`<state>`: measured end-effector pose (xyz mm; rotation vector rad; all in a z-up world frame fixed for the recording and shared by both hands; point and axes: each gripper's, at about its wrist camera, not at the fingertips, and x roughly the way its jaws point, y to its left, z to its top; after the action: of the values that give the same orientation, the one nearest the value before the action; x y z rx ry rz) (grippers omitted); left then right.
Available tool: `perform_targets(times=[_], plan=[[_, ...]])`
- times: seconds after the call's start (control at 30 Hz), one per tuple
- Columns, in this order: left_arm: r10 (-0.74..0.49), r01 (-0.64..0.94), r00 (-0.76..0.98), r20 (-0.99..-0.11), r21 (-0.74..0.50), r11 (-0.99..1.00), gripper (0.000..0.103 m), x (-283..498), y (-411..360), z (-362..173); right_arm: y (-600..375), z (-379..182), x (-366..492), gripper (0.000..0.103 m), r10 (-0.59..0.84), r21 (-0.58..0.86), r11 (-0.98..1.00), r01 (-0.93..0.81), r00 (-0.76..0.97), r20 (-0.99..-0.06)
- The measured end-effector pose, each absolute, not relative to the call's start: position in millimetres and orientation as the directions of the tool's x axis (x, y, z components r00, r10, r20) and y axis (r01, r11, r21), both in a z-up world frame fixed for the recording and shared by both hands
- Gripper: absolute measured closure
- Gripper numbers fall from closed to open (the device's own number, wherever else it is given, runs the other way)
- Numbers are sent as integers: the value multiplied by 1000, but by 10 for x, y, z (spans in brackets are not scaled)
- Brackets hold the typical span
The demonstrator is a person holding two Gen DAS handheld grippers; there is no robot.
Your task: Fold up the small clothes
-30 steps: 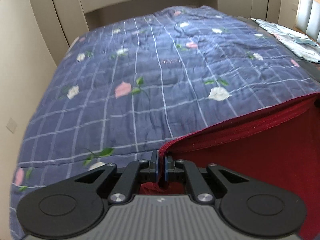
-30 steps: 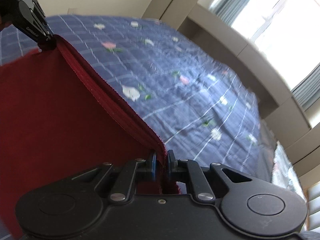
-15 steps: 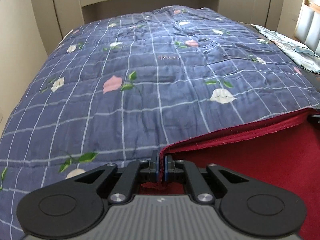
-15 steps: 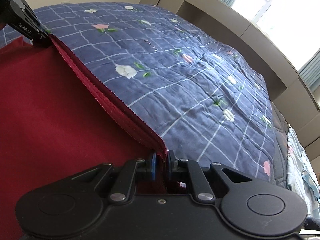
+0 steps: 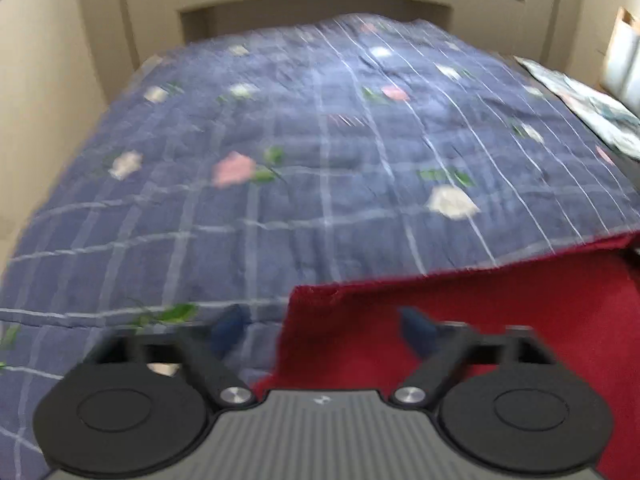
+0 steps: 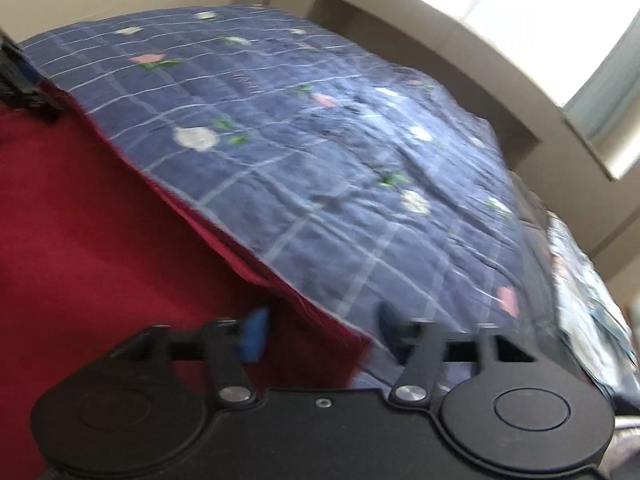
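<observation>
A dark red garment [image 5: 460,312] lies flat on the blue checked quilt [image 5: 320,160], its far hem running from lower centre to the right edge. My left gripper [image 5: 326,326] is open, jaws wide apart over the garment's left corner. In the right wrist view the same garment [image 6: 100,240] fills the left side. My right gripper [image 6: 322,334] is open over its right corner. The left gripper's black fingers [image 6: 24,88] show at the far left edge. Both views are blurred.
The quilt [image 6: 340,160] with pink and white flowers covers the bed. A pale patterned cloth [image 5: 588,112] lies at the bed's right side. Beige walls and a window ledge [image 5: 312,12] stand behind the bed.
Both grippers have opened and let go of the red garment's hem. The garment has dropped flat onto the quilt. Both cameras have moved.
</observation>
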<state>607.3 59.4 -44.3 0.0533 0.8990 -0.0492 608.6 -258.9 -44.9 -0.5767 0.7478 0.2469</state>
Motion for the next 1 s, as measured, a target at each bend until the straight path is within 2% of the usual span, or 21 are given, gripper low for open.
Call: perform_targets(times=[0.03, 0.17, 0.23, 0.27, 0.33, 0.4, 0.53, 0.67, 0.73, 0.83, 1.0], plan=[[-17, 59, 625, -780, 25, 998, 10, 6068, 614, -416, -2669, -428, 6100, 15, -7, -395, 839, -375, 717, -697], [14, -22, 605, -796, 1, 1000, 9, 6109, 748, -351, -2983, -335, 6134, 12, -24, -292, 922, -253, 716, -698], [33, -54, 610, -791, 0, 999, 4, 6069, 771, -325, -3048, -300, 6074, 5, -32, -282, 934, -218, 737, -675], [39, -58, 618, -785, 4, 998, 0, 6028, 777, -315, -3062, -295, 6035, 5, -16, -270, 937, -220, 748, -664], [60, -64, 638, -767, 25, 998, 1, 5897, 764, -321, -3081, -328, 5990, 4, 33, -215, 949, -232, 749, -661], [67, -41, 647, -760, 53, 998, 1, 5774, 729, -368, -3069, -410, 5999, 3, 24, -187, 962, -201, 738, -674], [153, -76, 644, -750, 137, 988, 1, 5605, 687, -454, -3043, -681, 6081, 3, -119, -284, 952, -112, 720, -684], [148, -93, 671, -726, 116, 989, 1, 5372, 737, -383, -3160, -587, 5870, 3, -177, -323, 946, -40, 769, -614], [131, -95, 702, -700, 90, 991, 0, 5172, 785, -301, -3269, -442, 5676, 3, -180, -318, 948, -16, 795, -579], [76, -105, 714, -696, 2, 995, 0, 4850, 901, -243, -3441, -219, 5272, 1, -49, -178, 982, -66, 817, -574], [-61, -143, 703, -708, -226, 964, 0, 4278, 1134, -365, -3545, -151, 4460, 1, 131, 56, 991, -122, 789, -601]])
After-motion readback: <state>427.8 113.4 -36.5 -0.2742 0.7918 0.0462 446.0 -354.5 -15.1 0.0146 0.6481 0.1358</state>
